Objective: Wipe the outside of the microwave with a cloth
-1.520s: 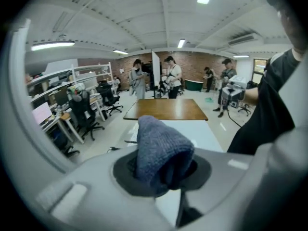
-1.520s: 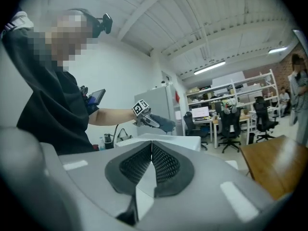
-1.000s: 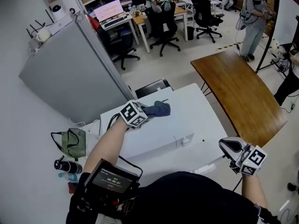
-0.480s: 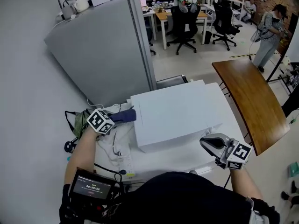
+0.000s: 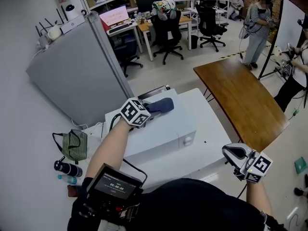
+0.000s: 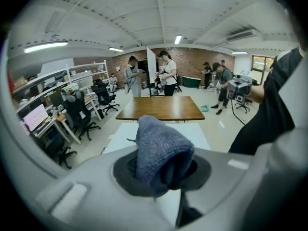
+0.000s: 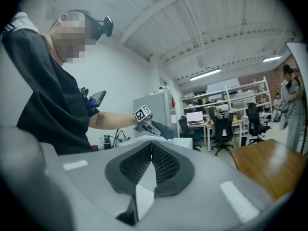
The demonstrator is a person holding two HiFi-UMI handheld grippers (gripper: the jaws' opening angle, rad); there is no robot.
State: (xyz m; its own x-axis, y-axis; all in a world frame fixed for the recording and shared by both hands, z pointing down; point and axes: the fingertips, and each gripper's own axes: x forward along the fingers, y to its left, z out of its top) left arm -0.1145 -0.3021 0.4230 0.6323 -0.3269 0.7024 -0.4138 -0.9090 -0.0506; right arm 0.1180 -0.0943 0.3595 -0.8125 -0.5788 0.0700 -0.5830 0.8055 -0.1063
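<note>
One cloth, one working gripper: the microwave top is being wiped near its far left corner.
The blue-grey knitted cloth (image 5: pixel 162 104) is clamped in the left gripper (image 5: pixel 150 108), jaws closed on a bunched fold. Its loose rounded end lies on the flat top of the white box-shaped microwave (image 5: pixel 179 121), close to the back edge. The casing looks smooth and hard, so low drag is expected; the knit is soft and bulky and is likely to roll under. Contact should be made by cloth only, never by the jaw tips, in overlapping strokes from back to front. Side walls and the front face are judged not yet covered. The right gripper (image 5: pixel 234 151) is pressed fully together with nothing held, well apart from the casing at front right.
</note>
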